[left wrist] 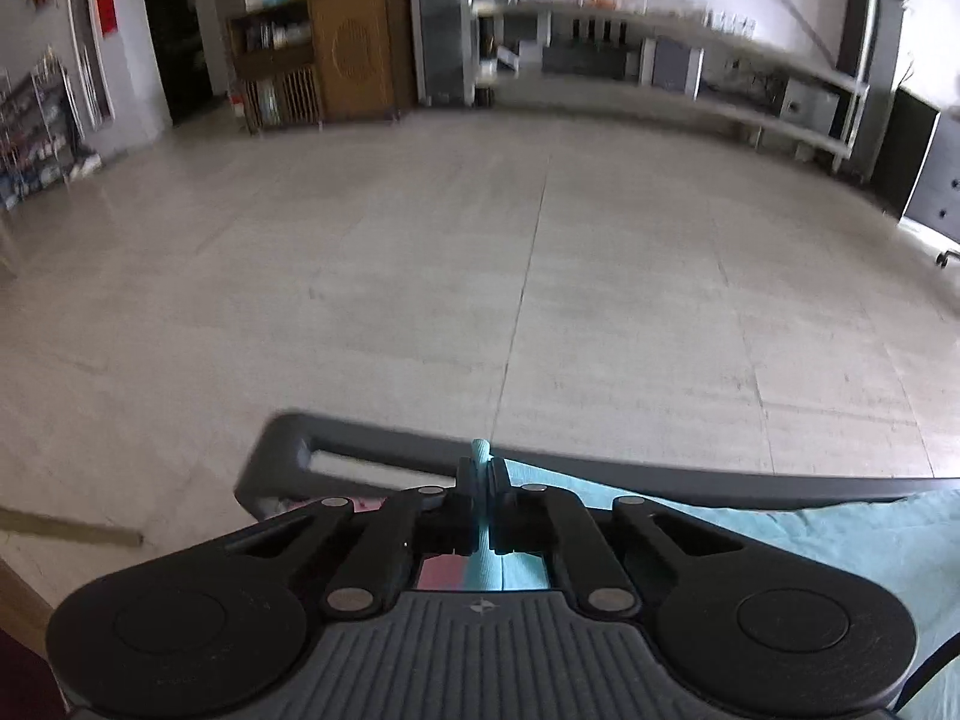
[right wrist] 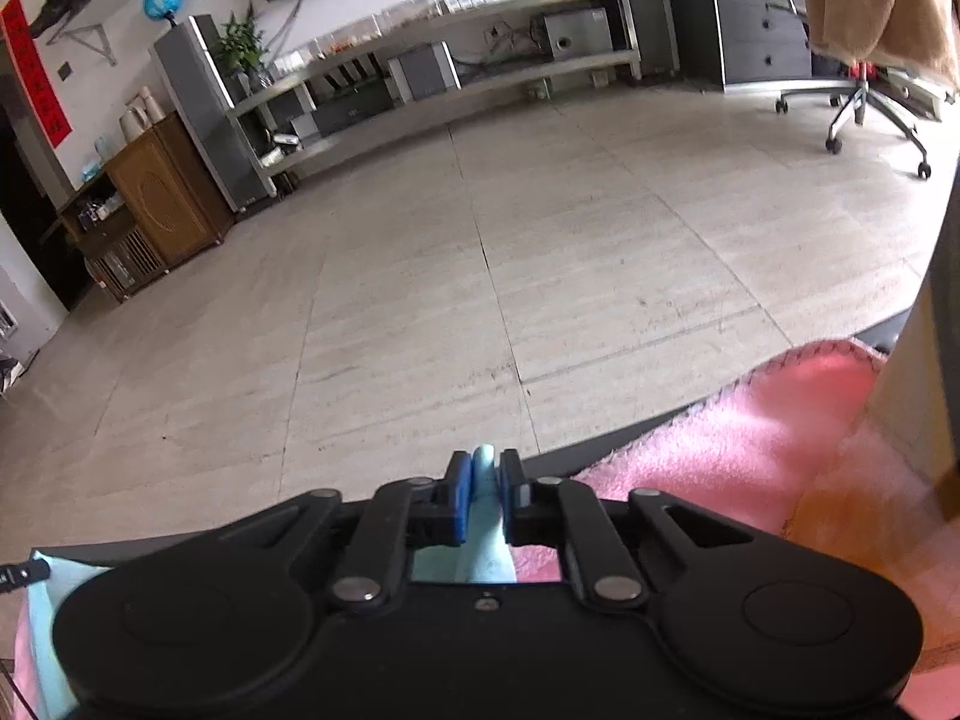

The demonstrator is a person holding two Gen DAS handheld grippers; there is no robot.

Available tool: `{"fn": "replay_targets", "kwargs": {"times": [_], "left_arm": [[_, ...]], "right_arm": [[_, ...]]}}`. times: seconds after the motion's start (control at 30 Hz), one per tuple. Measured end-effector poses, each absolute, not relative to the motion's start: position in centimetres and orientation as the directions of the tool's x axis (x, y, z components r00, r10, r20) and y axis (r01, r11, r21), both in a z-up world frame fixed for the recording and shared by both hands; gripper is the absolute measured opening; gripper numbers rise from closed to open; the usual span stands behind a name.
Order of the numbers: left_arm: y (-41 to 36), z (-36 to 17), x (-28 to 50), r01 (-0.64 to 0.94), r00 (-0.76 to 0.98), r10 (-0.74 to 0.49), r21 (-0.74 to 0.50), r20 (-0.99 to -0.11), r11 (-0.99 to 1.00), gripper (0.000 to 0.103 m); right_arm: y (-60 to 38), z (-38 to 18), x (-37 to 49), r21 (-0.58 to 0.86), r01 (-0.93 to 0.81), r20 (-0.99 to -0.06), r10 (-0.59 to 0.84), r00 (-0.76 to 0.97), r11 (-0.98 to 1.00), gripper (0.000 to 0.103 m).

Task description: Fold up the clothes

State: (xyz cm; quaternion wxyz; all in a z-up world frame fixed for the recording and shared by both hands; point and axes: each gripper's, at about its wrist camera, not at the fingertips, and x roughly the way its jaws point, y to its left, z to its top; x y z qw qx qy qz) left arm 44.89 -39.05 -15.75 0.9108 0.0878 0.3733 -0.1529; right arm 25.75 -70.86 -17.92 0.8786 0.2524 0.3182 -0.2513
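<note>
A light blue cloth (left wrist: pixel 810 546) lies over a dark table (left wrist: pixel 288 450), spreading to the right in the left wrist view. My left gripper (left wrist: pixel 482 468) is shut on a pinched edge of this cloth, which sticks out between the fingertips. In the right wrist view my right gripper (right wrist: pixel 483 474) is shut on another fold of the same light blue cloth (right wrist: pixel 486 546). A pink fuzzy towel (right wrist: pixel 720 450) lies on the table to the right of that gripper. Both grippers are raised and point out over the floor.
Beyond the dark table edge (right wrist: pixel 600 450) is tiled floor (left wrist: pixel 540 270). A wooden cabinet (left wrist: pixel 354 54) and long wall shelves (right wrist: pixel 450 48) line the far wall. An office chair (right wrist: pixel 864 102) with a tan cloth over it stands at the far right. A tan object (right wrist: pixel 912 396) rises close at the right.
</note>
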Motion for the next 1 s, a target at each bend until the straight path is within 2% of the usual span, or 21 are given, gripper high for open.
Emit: {"fn": "replay_targets", "kwargs": {"times": [0.23, 0.43, 0.53, 0.67, 0.8, 1.0], "left_arm": [[-36.4, -10.6, 40.0, 0.353, 0.726, -0.279, -0.007, -0.629, 0.936, 0.003], [-33.8, -5.4, 33.3, 0.349, 0.754, -0.304, -0.037, -0.581, 0.936, 0.003], [-31.4, -3.4, 29.6, 0.342, 0.744, -0.326, -0.086, -0.583, 0.936, 0.003], [-28.2, -2.1, 23.9, 0.366, 0.716, -0.346, -0.096, -0.606, 0.925, 0.003], [-25.3, -4.1, 17.8, 0.386, 0.674, -0.339, -0.079, -0.657, 0.919, 0.003], [-22.9, -11.4, 13.7, 0.345, 0.615, -0.248, -0.028, -0.749, 0.938, 0.003]], "right_arm": [[-68.9, -14.0, 22.0, 0.294, 0.575, -0.626, -0.301, 0.719, 0.763, 0.003], [-66.0, -7.1, 15.0, 0.293, 0.558, -0.585, -0.317, 0.747, 0.776, 0.003], [-64.6, -3.8, 11.3, 0.290, 0.552, -0.569, -0.323, 0.756, 0.782, 0.003], [-62.7, -1.2, 5.2, 0.287, 0.554, -0.600, -0.304, 0.740, 0.782, 0.003], [-60.5, -2.3, -1.0, 0.311, 0.564, -0.660, -0.253, 0.707, 0.765, 0.003], [-57.6, -10.0, -6.8, 0.407, 0.601, -0.746, -0.128, 0.653, 0.688, 0.003]]}}
